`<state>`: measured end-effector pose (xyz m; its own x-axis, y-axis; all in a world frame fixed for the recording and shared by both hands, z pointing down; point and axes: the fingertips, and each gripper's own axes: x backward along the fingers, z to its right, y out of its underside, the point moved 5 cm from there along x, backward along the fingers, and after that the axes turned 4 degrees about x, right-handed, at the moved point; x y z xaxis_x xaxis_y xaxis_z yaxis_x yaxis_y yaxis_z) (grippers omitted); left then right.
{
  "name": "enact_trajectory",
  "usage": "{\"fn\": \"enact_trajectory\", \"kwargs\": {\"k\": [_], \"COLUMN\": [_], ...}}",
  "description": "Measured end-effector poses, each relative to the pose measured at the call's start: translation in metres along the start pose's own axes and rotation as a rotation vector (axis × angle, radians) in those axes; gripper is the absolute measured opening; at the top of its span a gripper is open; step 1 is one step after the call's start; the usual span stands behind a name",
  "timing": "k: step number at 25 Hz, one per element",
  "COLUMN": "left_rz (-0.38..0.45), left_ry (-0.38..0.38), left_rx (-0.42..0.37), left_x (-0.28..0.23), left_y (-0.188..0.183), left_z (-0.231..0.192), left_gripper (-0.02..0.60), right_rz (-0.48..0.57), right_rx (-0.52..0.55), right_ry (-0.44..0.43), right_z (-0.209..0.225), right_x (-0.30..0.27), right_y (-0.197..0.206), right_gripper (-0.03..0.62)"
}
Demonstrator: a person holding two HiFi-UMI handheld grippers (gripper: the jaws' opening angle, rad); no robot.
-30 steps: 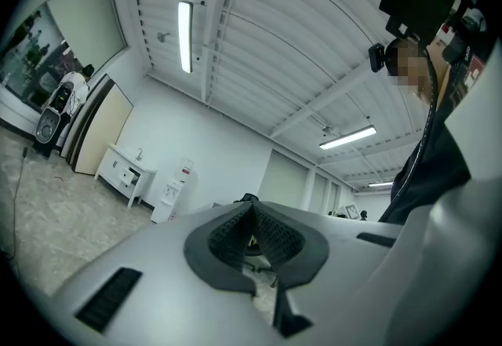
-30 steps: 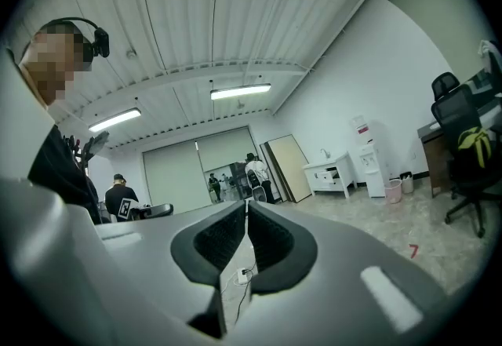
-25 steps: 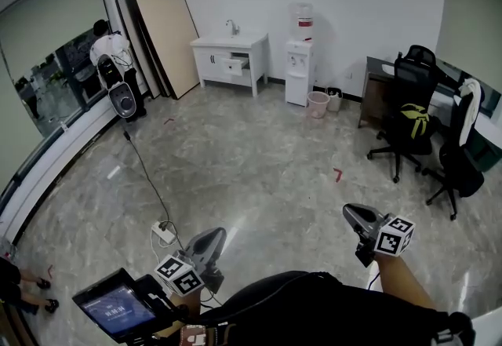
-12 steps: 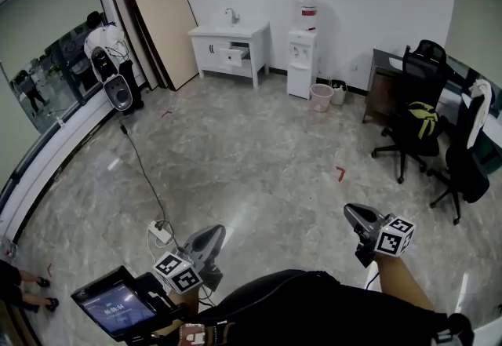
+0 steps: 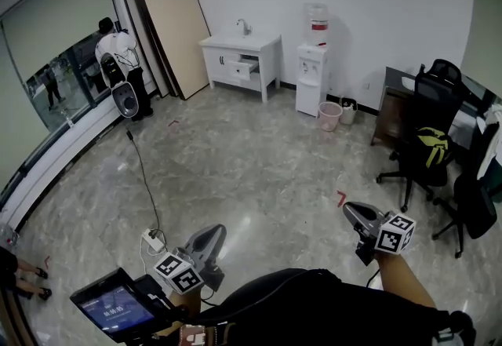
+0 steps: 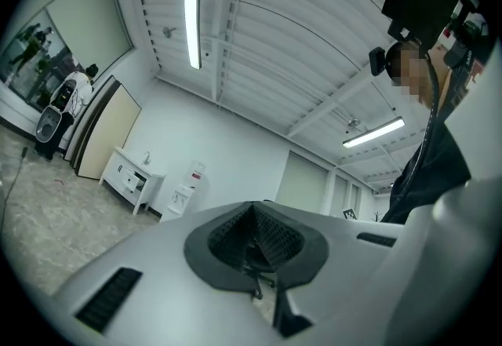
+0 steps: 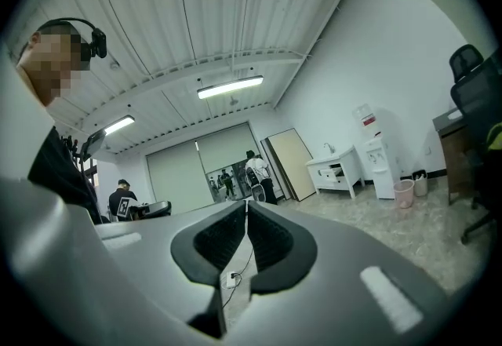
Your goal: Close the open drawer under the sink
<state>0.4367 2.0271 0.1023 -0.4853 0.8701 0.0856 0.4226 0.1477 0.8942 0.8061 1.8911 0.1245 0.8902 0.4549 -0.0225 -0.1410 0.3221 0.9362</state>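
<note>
- Left gripper (image 5: 207, 240): jaws fully together, nothing between them. It points level, out over the floor (image 5: 259, 172).
- Right gripper (image 5: 359, 216): jaws together bar a hairline slit, nothing held. Also level, well apart from the left one.
- Both sit low in the head view, close to the wearer's body and far from the sink cabinet (image 5: 239, 60).
- Cabinet: white, on legs, tap on top, against the far wall.
- Drawer (image 5: 245, 67): in the right half of the cabinet front, pulled out, open. Neither gripper is near it.
- Dispenser (image 5: 312, 70) stands just beside the cabinet's right side, with a pink bin (image 5: 330, 114) near the dispenser's right.
- Boards (image 5: 174, 34) lean on the far wall, left of the cabinet.
- A person (image 5: 118, 50) stands at the window on the left wall, with a speaker (image 5: 124, 100) just beside them.
- Cable (image 5: 145, 180) runs from near the speaker across the floor to a power strip (image 5: 151, 241) near the left gripper.
- Chairs (image 5: 427, 144) and a desk (image 5: 392, 97) are at the right wall.
- Screen (image 5: 110, 311) is at bottom left, beside the left gripper's marker cube.
</note>
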Motion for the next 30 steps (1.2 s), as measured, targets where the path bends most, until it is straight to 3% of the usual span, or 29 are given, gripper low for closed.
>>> {"fn": "enact_trajectory", "kwargs": {"k": [7,12,20,30], "left_rz": [-0.028,-0.039,-0.051,-0.079], "left_ry": [0.009,0.004,0.054,0.112], "left_rx": [0.012,0.010,0.044,0.016], "left_x": [-0.071,-0.094,-0.133,-0.161], "left_y": [0.024,0.018,0.002,-0.088], "left_z": [0.010,-0.012,-0.092,-0.233], "left_gripper": [0.000,0.000,0.000,0.000], "right_rz": [0.008,-0.007,-0.009,-0.004], "right_rx": [-0.028,-0.049,-0.037,0.016], "right_ry": [0.002,0.014,0.060,0.095], "right_z": [0.073,0.099,0.128,0.127], "right_x": [0.014,-0.005,-0.073,-0.232], "right_y": [-0.014,-0.013,-0.019,-0.047], "right_gripper": [0.003,0.003,0.003,0.003]}}
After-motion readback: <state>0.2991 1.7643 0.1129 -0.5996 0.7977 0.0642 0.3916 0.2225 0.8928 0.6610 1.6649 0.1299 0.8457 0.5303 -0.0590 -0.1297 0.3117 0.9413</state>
